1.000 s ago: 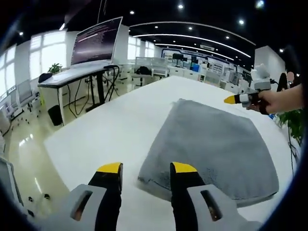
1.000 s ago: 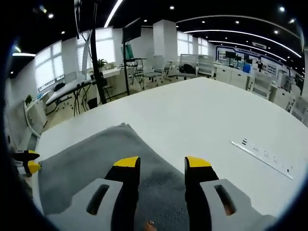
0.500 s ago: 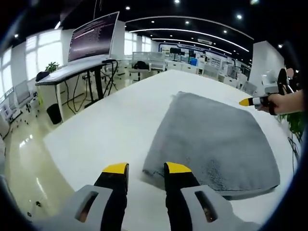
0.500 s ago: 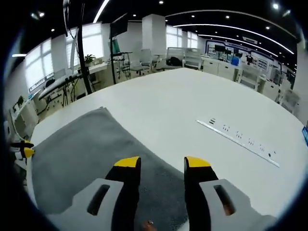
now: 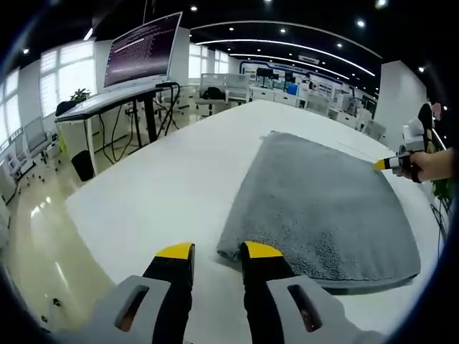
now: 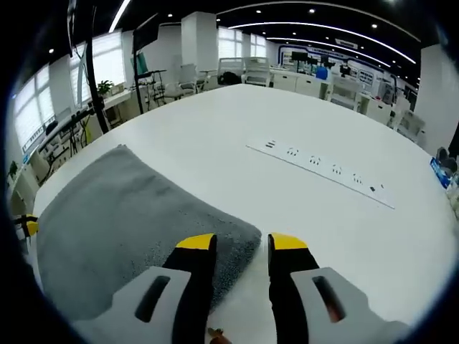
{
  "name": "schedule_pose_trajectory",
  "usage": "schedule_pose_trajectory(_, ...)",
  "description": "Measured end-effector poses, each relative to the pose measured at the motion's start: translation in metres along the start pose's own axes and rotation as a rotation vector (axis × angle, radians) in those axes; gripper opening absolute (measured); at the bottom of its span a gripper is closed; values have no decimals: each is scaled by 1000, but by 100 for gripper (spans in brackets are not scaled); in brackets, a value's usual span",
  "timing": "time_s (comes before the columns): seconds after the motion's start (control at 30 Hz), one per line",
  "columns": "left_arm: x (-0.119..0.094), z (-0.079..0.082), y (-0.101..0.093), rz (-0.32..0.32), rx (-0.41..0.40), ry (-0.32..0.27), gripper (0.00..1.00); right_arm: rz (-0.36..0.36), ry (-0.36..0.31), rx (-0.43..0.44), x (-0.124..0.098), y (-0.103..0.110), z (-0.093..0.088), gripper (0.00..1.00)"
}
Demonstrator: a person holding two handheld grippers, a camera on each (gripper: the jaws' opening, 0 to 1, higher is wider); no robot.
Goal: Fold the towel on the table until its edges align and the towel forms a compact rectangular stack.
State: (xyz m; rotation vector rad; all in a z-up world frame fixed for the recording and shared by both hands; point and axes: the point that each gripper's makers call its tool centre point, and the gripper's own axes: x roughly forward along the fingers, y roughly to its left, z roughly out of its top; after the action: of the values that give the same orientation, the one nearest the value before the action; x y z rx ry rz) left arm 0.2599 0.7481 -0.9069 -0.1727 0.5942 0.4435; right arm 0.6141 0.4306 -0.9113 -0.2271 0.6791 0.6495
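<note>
The grey towel (image 5: 323,208) lies flat on the white worktop (image 5: 172,186). The left tool (image 5: 219,252) is open at the towel's 6 o'clock corner. The right tool (image 6: 242,244) is open, straddling another corner, with a power strip (image 6: 323,174) at 1 o'clock.

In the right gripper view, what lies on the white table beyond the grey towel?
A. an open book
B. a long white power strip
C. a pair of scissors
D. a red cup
B: a long white power strip with rows of sockets lies on the bare table, apart from the towel.
</note>
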Motion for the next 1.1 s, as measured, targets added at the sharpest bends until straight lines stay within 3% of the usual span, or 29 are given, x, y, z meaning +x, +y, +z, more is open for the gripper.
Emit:
schedule_pose_trajectory(0.13, 1, 0, -7, -23, 25, -13, 19, 3, 2, -28, 0, 5, -7, 23)
schedule_pose_trajectory(0.2, 2, 0, -11, -37, 39, -17, 14, 10, -12, -49, 0, 9, -6, 18)
schedule_pose_trajectory(0.37, 2, -1, -11, -51, 39, -18, 13, 45, -14, -59, 0, 21, -5, 4)
schedule_pose_trajectory(0.53, 3, -1, -14, -64, 72, -7, 9, 63, -41, -194, 0, 25, -6, 3)
schedule_pose_trajectory(0.9, 5, 1, -20, -85, 210, 59, 8, 87, -47, -220, -5, 17, -12, 3)
schedule_pose_trajectory(0.97, 5, -1, -32, -115, 206, 70, 8, 83, -48, -211, -13, 8, -16, 3)
schedule_pose_trajectory(1.0, 6, -2, -44, -170, 228, 74, 8, 79, -49, -203, -16, 4, -18, 3)
schedule_pose_trajectory(1.1, 5, -3, -62, -209, 373, 90, 8, 67, -52, -195, -22, -8, -24, 3)
